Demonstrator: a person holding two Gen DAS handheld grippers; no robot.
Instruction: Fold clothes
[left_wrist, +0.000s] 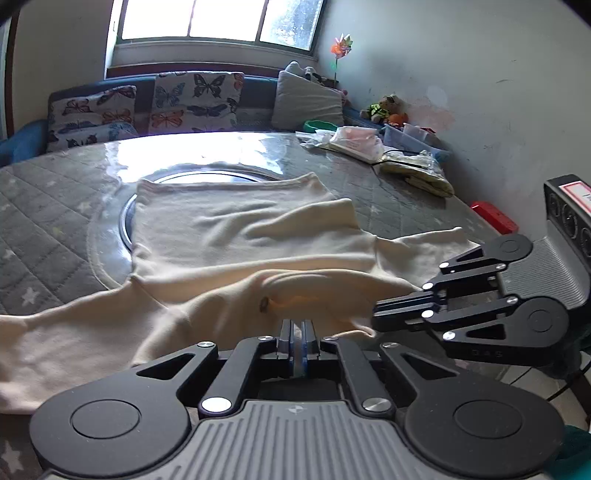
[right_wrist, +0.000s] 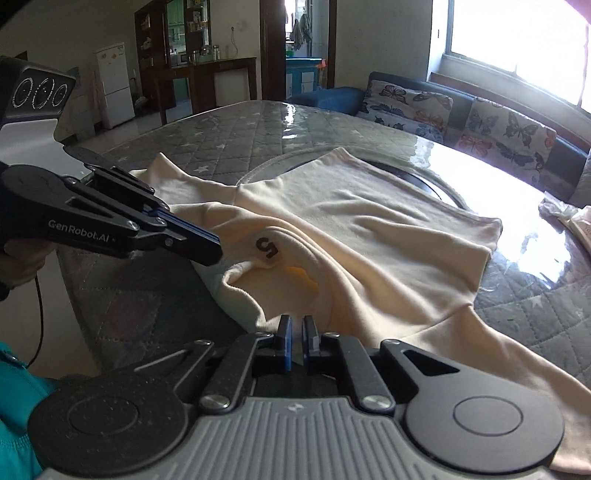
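A cream long-sleeved shirt (left_wrist: 236, 236) lies spread on the table, hem at the far side, collar toward me; it also shows in the right wrist view (right_wrist: 369, 236). A dark logo (right_wrist: 266, 248) sits by the collar. My left gripper (left_wrist: 296, 325) is shut on the shirt's collar edge; in the right wrist view (right_wrist: 212, 249) its closed tips press into the cloth beside the logo. My right gripper (right_wrist: 296, 325) is nearly shut at the collar's near edge; in the left wrist view (left_wrist: 376, 318) its closed tips meet the cloth. Whether it pinches cloth I cannot tell.
The table (left_wrist: 44, 206) has a grey quilted star cover under clear plastic and a round inset (left_wrist: 207, 177). Bags and clutter (left_wrist: 354, 142) sit at its far right, with a red box (left_wrist: 493, 216). A sofa with butterfly cushions (left_wrist: 195, 99) stands behind.
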